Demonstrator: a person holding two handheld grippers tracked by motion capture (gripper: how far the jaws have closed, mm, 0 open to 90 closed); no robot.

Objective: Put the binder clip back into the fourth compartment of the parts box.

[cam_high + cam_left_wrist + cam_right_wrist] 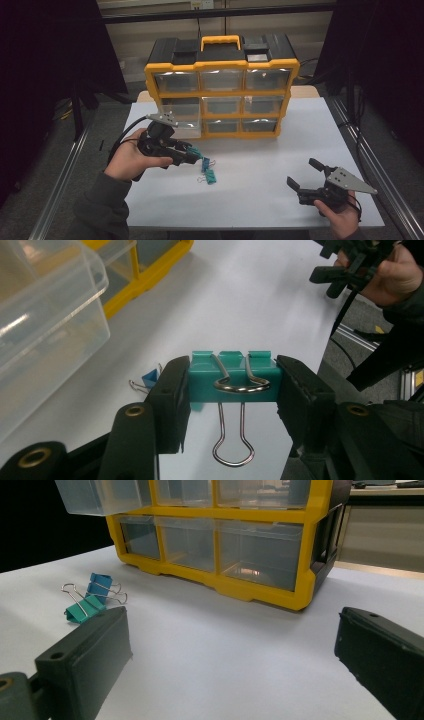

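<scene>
My left gripper (193,154) (232,390) is shut on a teal binder clip (232,376) (196,150), squeezing its body from both sides just above the white table; its wire handles point toward the camera. A blue binder clip (205,163) (149,377) (100,586) and a second teal one (211,177) (82,609) lie together on the table just past the held clip. At the front right, my right gripper (301,172) (230,635) hovers open with nothing between its jaws.
A yellow and black organiser (222,92) (225,545) with clear drawers stands at the back of the white table (260,160). Its bottom left drawer (182,126) (50,315) (97,495) is pulled out, close to my left gripper. Dark surroundings and metal rails flank the table.
</scene>
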